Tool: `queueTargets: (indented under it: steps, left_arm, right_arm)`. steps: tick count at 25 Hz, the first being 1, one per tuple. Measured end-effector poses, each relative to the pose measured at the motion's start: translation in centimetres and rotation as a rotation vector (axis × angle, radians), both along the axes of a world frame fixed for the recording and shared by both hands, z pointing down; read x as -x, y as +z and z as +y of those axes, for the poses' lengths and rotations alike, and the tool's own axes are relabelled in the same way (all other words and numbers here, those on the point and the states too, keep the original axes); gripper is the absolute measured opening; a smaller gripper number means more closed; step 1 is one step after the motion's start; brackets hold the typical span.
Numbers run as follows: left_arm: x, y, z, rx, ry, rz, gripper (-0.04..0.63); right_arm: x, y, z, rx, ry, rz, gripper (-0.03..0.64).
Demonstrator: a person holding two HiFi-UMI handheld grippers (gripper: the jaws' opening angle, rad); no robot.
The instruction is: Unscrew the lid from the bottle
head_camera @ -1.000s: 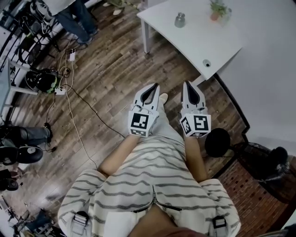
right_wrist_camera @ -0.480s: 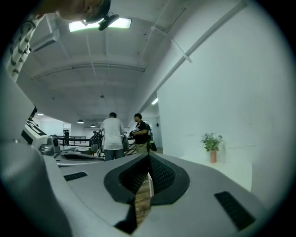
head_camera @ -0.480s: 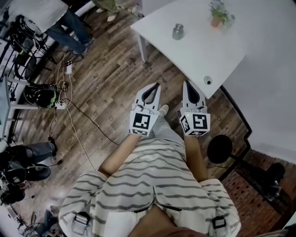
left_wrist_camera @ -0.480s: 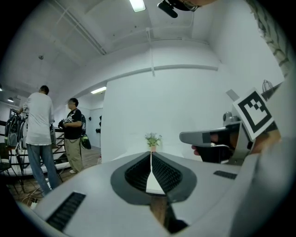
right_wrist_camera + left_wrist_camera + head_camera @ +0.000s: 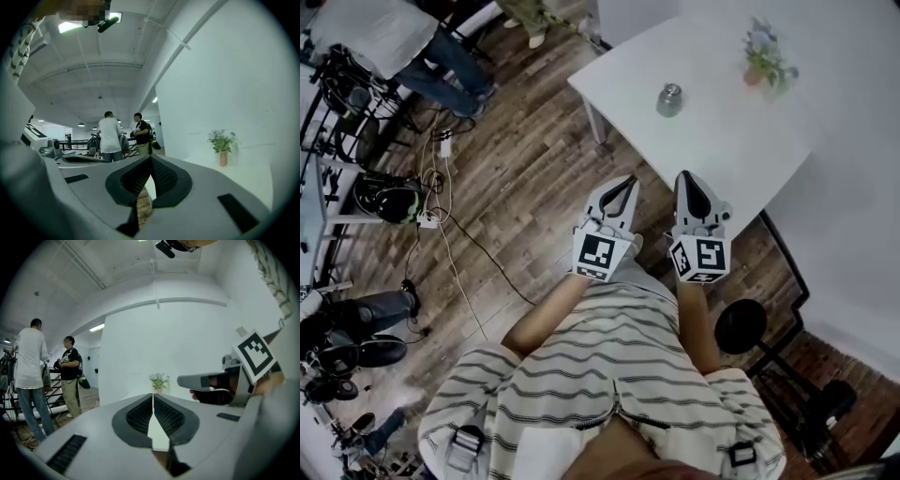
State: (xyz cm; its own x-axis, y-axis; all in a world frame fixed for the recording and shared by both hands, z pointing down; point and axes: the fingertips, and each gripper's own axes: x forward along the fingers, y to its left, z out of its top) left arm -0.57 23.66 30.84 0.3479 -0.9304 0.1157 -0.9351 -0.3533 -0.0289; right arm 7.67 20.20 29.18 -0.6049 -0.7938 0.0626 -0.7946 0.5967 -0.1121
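Bottle (image 5: 669, 99) apparently upright on white table (image 5: 722, 141), lid (image 5: 672, 89) up; left gripper (image 5: 626, 180) and right gripper (image 5: 685, 175) clenched, empty.

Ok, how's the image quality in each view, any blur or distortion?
Head view: even light, edges bent, plant blurred. Left gripper view and right gripper view: heavy fisheye, black round borders; a ceiling light glares in the right one.

Bottle (image 5: 669, 99) on table (image 5: 722, 150); plant (image 5: 766, 64) to right
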Motion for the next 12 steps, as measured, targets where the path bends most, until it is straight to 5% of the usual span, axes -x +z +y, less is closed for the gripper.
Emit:
queueTargets:
  steps: [12]
  left_arm:
    - [-0.5, 1.5, -9.3, 0.039, 0.007, -0.01, 0.002]
  right_arm:
    - [-0.1, 1.1, -9.0, 0.015, 0.006, 0.008, 0.011]
